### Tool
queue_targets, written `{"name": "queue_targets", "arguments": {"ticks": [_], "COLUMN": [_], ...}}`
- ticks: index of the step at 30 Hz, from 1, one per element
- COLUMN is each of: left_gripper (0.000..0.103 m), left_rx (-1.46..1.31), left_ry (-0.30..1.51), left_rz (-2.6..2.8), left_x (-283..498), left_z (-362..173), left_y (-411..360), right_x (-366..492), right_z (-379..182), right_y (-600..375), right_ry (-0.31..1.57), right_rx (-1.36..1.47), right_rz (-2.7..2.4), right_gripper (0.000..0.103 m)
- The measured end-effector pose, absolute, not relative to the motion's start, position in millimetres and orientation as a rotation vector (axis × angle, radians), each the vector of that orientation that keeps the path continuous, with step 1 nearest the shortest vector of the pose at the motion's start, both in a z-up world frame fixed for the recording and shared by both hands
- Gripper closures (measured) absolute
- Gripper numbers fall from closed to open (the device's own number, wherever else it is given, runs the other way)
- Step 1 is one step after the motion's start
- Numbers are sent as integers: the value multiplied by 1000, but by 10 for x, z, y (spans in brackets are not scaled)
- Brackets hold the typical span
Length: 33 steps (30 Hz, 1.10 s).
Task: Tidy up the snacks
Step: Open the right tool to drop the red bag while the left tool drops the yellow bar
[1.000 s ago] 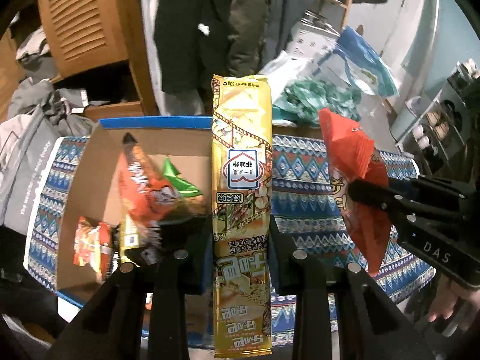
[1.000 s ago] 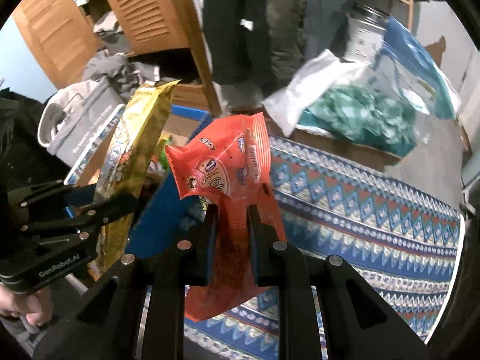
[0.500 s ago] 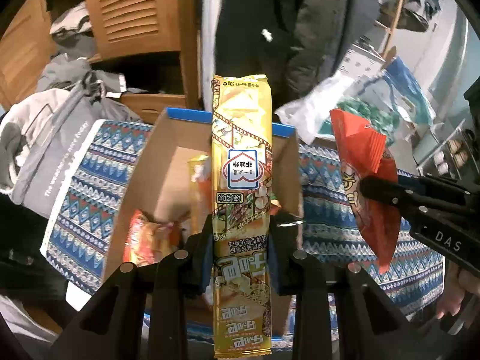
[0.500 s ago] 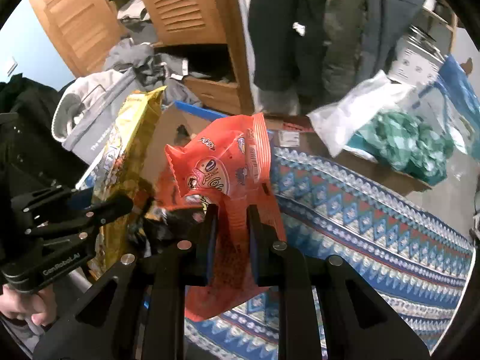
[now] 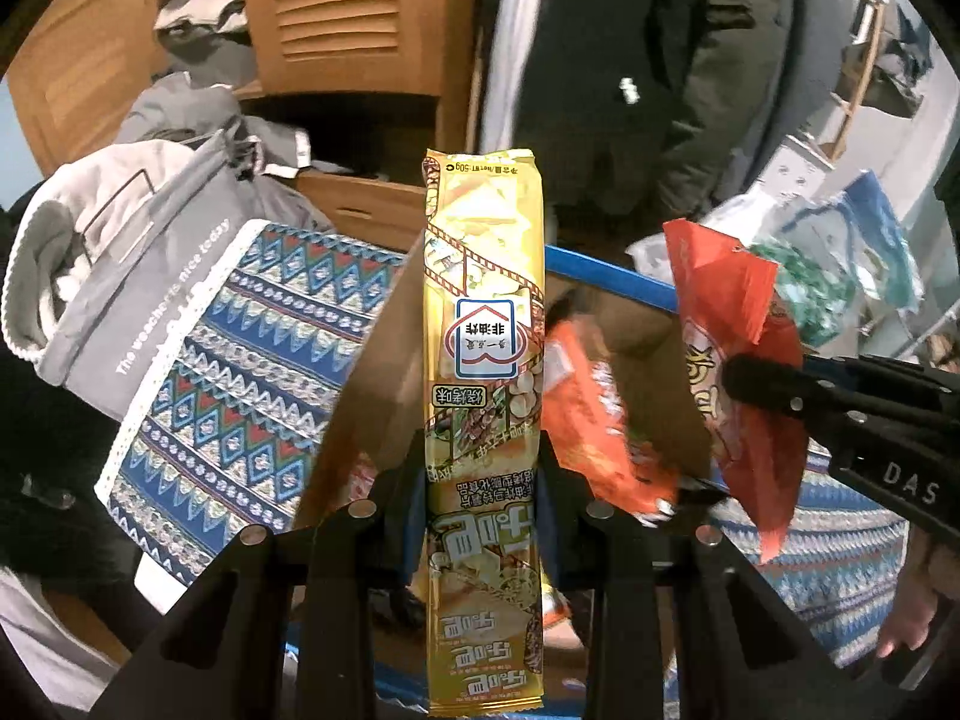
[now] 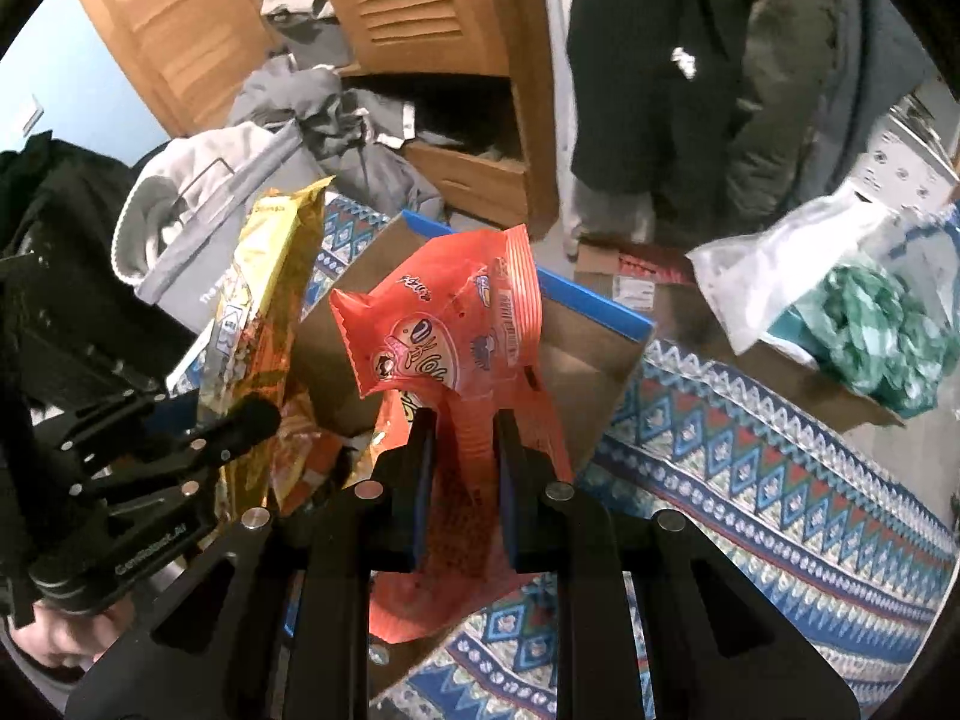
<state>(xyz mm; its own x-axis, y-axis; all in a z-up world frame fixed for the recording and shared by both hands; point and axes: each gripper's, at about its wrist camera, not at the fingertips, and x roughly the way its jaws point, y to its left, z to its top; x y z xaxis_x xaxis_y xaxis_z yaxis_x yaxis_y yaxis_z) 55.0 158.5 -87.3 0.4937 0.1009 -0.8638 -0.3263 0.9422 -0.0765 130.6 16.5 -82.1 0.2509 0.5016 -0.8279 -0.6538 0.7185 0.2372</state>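
Two packets hang over the cardboard box point(image 5: 384, 378) — left claw point(image 5: 483, 474) pinching the yellow snack pack point(image 5: 483, 360), right claw point(image 6: 462, 450) clamped on the orange bag point(image 6: 444, 336) — so lower each well inside the walls before letting go.

Patterned cloth point(image 6: 780, 480) under open cardboard box point(image 6: 600, 372)

"DAS" on right tongs point(image 5: 750, 384)

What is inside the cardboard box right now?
The cardboard box holds at least one orange snack bag, blurred. The yellow snack pack and red snack bag, held in front, cover the rest.
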Motion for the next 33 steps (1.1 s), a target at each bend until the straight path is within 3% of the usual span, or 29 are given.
{"name": "queue_targets", "arguments": {"ticks": [10, 13, 17, 20, 25, 33], "left_gripper": [71, 65, 60, 52, 43, 30], "left_rx": [-293, -294, -307, -303, -306, -271], "left_ry": [1013, 1002, 1003, 997, 974, 925], "left_rz": [297, 296, 282, 283, 276, 252], "left_x": [656, 651, 608, 566, 455, 291], "left_z": [-941, -891, -857, -811, -669, -419], "left_y": [1704, 1704, 1702, 1687, 1659, 1548], "right_x": [1491, 1514, 1502, 1458, 1369, 1146], "right_z": [-940, -936, -879, -793, -627, -373], "right_y": [342, 351, 323, 277, 164, -46], "right_ry": [1064, 1057, 1041, 1021, 992, 940], "right_rx": [-186, -183, -165, -158, -140, -140], "right_rz": [782, 781, 775, 775, 782, 778], "right_gripper": [83, 72, 69, 57, 56, 45]}}
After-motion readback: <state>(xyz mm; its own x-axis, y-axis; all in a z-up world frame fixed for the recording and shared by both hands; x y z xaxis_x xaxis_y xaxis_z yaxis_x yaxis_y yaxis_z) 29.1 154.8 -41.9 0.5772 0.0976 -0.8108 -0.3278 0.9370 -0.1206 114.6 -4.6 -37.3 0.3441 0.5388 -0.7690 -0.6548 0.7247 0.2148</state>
